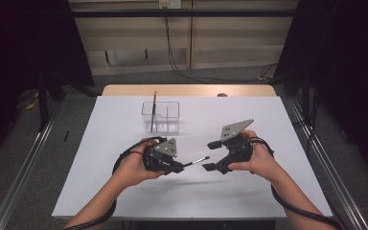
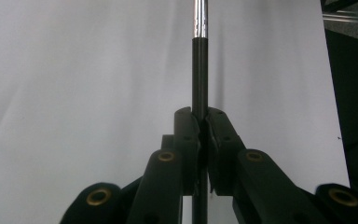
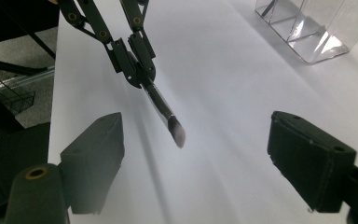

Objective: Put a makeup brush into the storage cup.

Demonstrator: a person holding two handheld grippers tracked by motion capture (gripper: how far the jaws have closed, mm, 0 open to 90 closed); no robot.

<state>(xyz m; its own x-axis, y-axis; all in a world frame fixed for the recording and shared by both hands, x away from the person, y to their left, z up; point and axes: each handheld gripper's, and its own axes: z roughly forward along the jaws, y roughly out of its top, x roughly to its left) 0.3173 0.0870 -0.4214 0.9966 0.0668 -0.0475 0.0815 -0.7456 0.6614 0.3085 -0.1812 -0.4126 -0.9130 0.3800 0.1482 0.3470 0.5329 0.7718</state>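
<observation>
Your left gripper (image 1: pixel 179 166) clamps the brush (image 1: pixel 197 162); near its tip, your right gripper (image 1: pixel 211 155) gapes wide, holding nothing.

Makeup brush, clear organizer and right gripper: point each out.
makeup brush (image 3: pixel 176 130), right gripper view, on its bristle tip.
clear organizer (image 1: pixel 171 109), high view, on its right wall.
right gripper (image 1: pixel 211 155), high view, between its open jaws.
</observation>
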